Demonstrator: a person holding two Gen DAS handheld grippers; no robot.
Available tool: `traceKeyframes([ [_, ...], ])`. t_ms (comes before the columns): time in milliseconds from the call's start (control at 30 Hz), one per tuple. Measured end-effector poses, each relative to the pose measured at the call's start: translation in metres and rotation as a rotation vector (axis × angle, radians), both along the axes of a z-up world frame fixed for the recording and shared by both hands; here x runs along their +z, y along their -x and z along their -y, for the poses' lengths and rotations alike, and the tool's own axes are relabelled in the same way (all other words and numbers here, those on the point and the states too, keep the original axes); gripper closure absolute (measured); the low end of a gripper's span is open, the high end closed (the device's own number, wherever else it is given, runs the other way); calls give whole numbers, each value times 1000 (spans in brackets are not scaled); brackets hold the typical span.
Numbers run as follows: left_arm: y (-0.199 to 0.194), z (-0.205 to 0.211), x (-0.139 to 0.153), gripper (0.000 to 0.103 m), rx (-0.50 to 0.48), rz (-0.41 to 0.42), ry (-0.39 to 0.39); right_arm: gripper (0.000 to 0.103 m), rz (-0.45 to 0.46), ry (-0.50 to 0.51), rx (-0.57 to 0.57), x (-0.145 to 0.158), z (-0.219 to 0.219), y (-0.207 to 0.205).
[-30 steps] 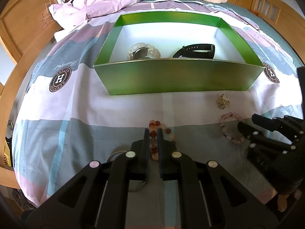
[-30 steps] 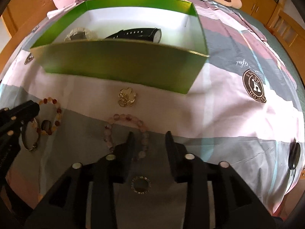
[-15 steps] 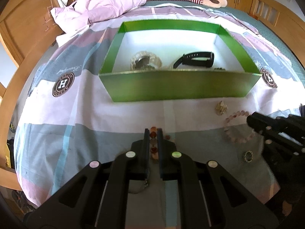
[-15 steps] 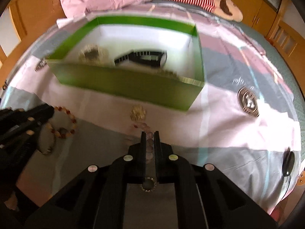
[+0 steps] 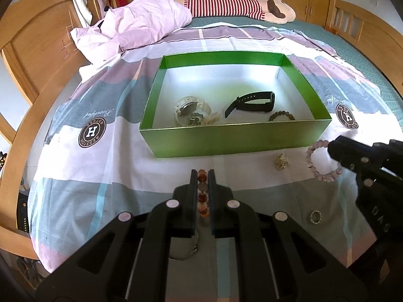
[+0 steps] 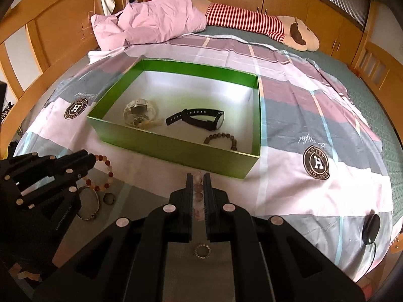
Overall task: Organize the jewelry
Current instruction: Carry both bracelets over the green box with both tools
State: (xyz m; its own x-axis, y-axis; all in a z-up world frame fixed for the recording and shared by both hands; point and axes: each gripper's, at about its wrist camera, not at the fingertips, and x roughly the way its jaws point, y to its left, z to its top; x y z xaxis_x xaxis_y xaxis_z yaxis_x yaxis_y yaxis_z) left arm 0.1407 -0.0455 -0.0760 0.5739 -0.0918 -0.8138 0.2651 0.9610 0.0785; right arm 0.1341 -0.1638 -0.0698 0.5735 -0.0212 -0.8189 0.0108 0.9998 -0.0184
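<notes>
My left gripper (image 5: 202, 172) is shut on a red and orange bead bracelet (image 5: 203, 212), held above the bedspread in front of the green box (image 5: 234, 132). My right gripper (image 6: 198, 176) is shut on a pale pink bead bracelet (image 6: 197, 196), also lifted off the bed near the box's front right corner. The pink bracelet (image 5: 317, 162) hangs from the right gripper (image 5: 333, 148) in the left wrist view. Inside the box lie a clear watch (image 5: 191, 109), a black watch (image 5: 252, 103) and a brown bead bracelet (image 5: 281, 115).
On the bedspread before the box lie a gold brooch (image 5: 282, 161), a small ring (image 5: 315, 217), a silver bangle (image 6: 88, 206) and a small round piece (image 6: 108, 198). A pink duvet (image 5: 141, 25) and a striped plush toy (image 5: 226, 5) lie behind the box. Wooden bed rails stand at both sides.
The right gripper closed on the pink bracelet and lifted it off the bed. Both grippers rose with their bracelets, so the box's inside shows more fully.
</notes>
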Motion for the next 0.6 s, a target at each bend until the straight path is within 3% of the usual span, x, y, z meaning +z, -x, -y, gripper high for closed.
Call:
traceKeyframes([
  [600,-2,1,-14,95,2,-34,-6,95,-26,-7,-5,-11,0,-2],
])
